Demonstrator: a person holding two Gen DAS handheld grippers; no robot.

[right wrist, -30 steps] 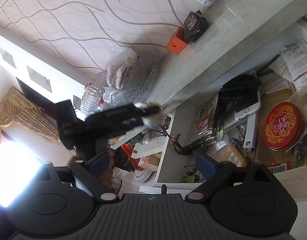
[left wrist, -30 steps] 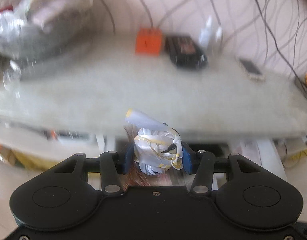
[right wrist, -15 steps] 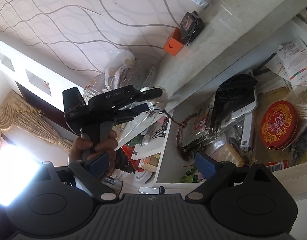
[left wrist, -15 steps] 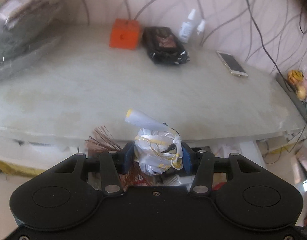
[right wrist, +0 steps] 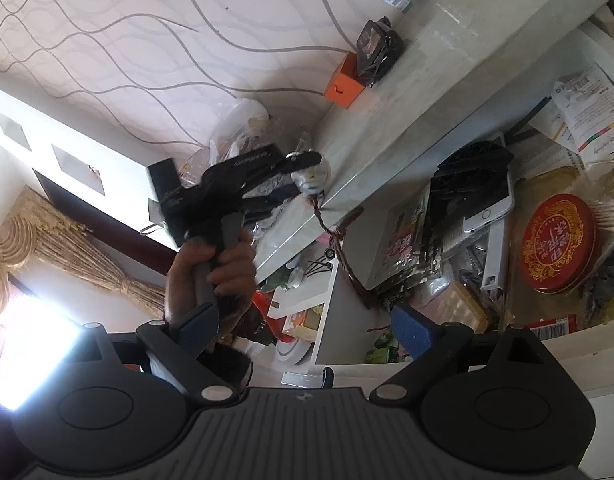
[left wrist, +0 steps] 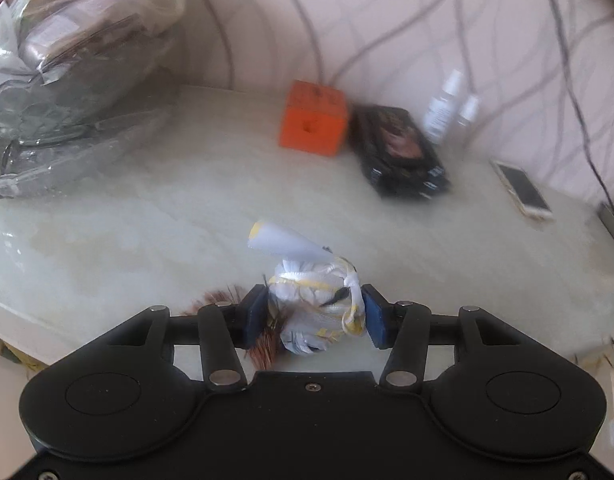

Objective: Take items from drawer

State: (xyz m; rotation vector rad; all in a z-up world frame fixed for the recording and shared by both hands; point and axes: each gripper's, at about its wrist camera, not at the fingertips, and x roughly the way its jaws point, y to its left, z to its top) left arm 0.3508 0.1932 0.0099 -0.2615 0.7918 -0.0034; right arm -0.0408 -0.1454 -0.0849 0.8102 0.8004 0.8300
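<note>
Left gripper easing open around crumpled white-and-yellow ribbon bundle over pale glossy countertop, brown braided cord trailing into drawer. Soft, light, snag-prone (pinch the knot). Right gripper open, empty.

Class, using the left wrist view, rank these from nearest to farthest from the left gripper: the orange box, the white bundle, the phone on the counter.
1. White bundle: between the left gripper's fingers.
2. Phone: on the counter, far right.
3. Orange box: at the back, by the wall.
</note>
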